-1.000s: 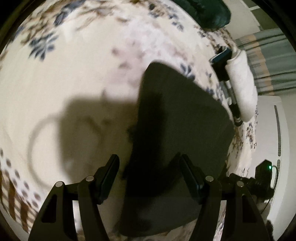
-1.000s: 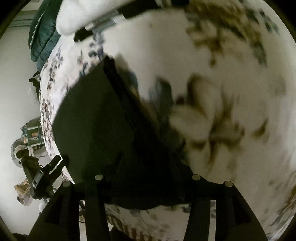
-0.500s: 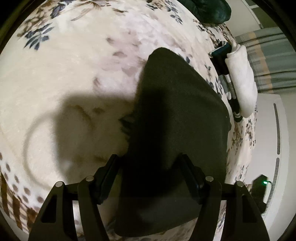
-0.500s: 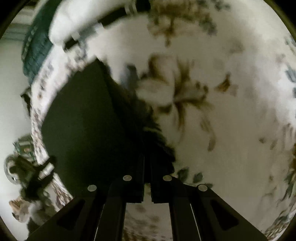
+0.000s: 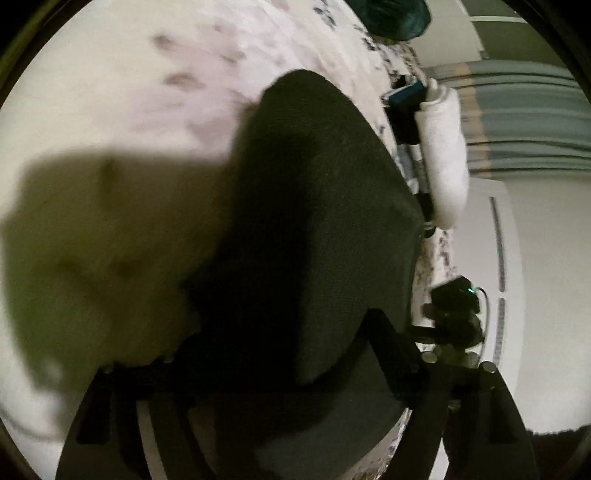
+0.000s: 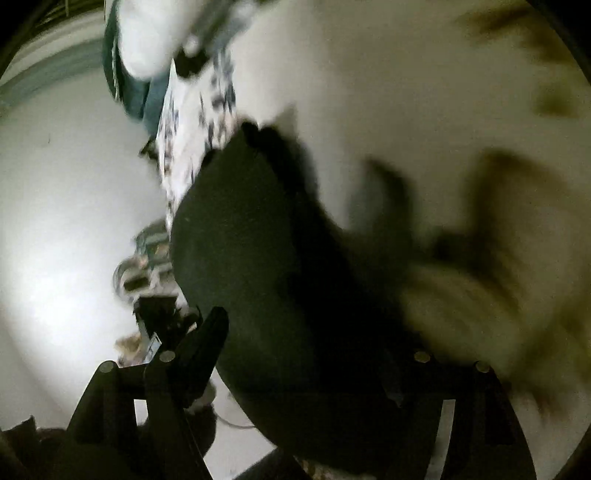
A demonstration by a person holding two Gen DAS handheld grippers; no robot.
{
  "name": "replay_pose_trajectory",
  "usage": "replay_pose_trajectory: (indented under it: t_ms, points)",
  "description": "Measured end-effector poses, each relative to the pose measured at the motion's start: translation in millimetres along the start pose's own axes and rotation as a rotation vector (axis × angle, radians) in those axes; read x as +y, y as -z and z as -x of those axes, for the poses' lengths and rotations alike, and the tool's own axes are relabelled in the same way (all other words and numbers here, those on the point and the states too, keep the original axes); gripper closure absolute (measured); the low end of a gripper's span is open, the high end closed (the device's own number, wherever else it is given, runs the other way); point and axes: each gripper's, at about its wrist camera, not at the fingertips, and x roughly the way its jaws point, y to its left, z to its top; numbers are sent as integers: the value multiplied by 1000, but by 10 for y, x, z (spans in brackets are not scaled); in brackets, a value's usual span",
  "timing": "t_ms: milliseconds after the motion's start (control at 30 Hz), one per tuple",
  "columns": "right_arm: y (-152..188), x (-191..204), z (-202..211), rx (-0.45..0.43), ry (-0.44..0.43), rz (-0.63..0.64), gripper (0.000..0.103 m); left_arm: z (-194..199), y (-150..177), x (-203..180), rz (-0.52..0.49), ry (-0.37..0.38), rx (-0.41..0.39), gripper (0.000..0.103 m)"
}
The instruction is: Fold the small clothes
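You've got one dark garment (image 5: 325, 229) in play, lying flat on the floral bedspread (image 5: 129, 92) near its edge, and it shows in both wrist views (image 6: 236, 258). Your left gripper (image 5: 280, 350) is spread wide, one finger on each side of the cloth's near end; the right-hand finger (image 5: 388, 350) sits over the fabric, the left-hand one is lost in shadow, so I can't tell if it touches. Your right gripper (image 6: 314, 354) is spread wide too, two fingers well apart, left finger (image 6: 207, 339) just past the garment's outer edge, the other buried in the dark patch over the cloth. Neither is pinching anything that I can see. Both frames are motion-blurred. Other count: one white rolled item (image 5: 443, 158) beside the garment's far side at the bed edge, with one dark strap-like piece (image 5: 406, 110) next to it; one dark teal bundle (image 5: 395, 18) at the top; one small black device with a green light (image 5: 454, 299) past the bed edge; one striped curtain (image 5: 524, 110) behind it.
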Motion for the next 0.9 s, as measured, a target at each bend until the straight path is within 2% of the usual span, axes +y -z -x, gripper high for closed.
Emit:
replay_pose_trajectory:
  t_ms: [67,200,233,267,333,367,500,667,800,900]
  points:
    - [-106,87,-232,71,-27,63,26,-63,-44,-15,-2,37,-4,26]
    - [-101,271,-431,124,-88,122,28,-42,-64,-127,-25,71,-43,28]
    - [-85,310,-492,124,-86,131,37,-19,-55,-146,-29,73,-58,52]
    - [-68,326,-539,118,-81,130,54,9,-56,-174,-30,66,-64,69]
    - [2,281,-543,89,-8,119,75,57,-60,-219,-34,62,-74,76]
    - [-12,278,-588,73,-12,104,84,87,-56,-280,-38,53,-75,78]
    - [175,423,-411,-23,-2,99,86,118,-125,-571,-95,36,-52,80]
    - [412,679,-35,-155,0,59,86,223,-393,-1081,-201,67,-16,80]
    - [462,997,383,-256,-16,59,86,250,-750,-1643,-294,81,6,80]
    - [373,1255,737,-321,-7,62,86,182,-1105,-2074,-339,93,26,80]
